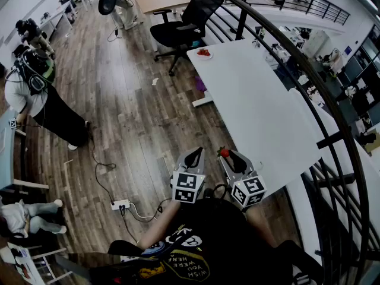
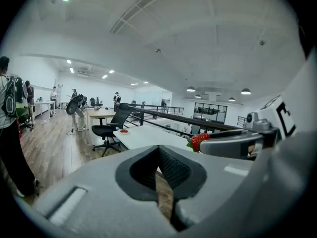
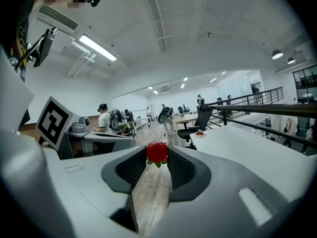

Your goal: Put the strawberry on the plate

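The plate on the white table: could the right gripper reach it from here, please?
Probably not. The plate sits at the far corner of the table, while the right gripper, shut on the strawberry, is at the near end. The top between is bare; stepping closer should do.

I see a wooden plank floor (image 1: 130, 100) and a long white tabletop (image 1: 255, 100) beside a curved black railing (image 3: 267, 109). A black office chair (image 1: 199, 6) stands at the tabletop's far end.
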`<state>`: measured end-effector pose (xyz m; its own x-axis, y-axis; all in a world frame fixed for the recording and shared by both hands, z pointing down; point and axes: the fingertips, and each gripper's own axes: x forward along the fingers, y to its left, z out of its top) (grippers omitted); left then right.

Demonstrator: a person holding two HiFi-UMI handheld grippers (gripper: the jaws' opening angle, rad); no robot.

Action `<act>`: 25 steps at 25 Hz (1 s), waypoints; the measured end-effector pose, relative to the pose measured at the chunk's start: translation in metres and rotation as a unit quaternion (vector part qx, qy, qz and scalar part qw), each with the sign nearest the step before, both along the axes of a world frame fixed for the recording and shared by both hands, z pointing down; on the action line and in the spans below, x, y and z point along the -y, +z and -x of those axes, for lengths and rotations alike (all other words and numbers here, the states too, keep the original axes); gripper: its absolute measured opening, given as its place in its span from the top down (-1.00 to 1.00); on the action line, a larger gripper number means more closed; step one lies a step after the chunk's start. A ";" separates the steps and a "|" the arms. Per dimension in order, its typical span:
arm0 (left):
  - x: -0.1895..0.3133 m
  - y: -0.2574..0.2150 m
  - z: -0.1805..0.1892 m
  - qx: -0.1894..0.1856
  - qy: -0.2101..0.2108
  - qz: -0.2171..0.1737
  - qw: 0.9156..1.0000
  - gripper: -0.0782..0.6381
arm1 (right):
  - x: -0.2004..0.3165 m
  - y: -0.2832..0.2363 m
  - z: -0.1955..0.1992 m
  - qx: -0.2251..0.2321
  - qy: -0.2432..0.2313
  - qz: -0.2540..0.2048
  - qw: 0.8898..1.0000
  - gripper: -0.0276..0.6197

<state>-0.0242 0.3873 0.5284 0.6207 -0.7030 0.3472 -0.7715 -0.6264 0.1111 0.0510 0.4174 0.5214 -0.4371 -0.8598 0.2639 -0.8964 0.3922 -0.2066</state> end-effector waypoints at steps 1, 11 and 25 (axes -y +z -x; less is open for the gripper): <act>0.000 0.000 -0.001 0.000 0.000 0.000 1.000 0.77 | -0.001 0.000 0.000 0.000 -0.002 0.000 1.000 0.50; 0.001 -0.002 -0.022 0.000 -0.010 -0.003 1.000 0.77 | 0.002 -0.004 -0.019 0.010 -0.016 -0.010 1.000 0.49; -0.006 0.009 -0.046 0.025 -0.039 0.018 0.999 0.77 | 0.011 0.000 -0.039 0.038 -0.059 -0.003 0.998 0.49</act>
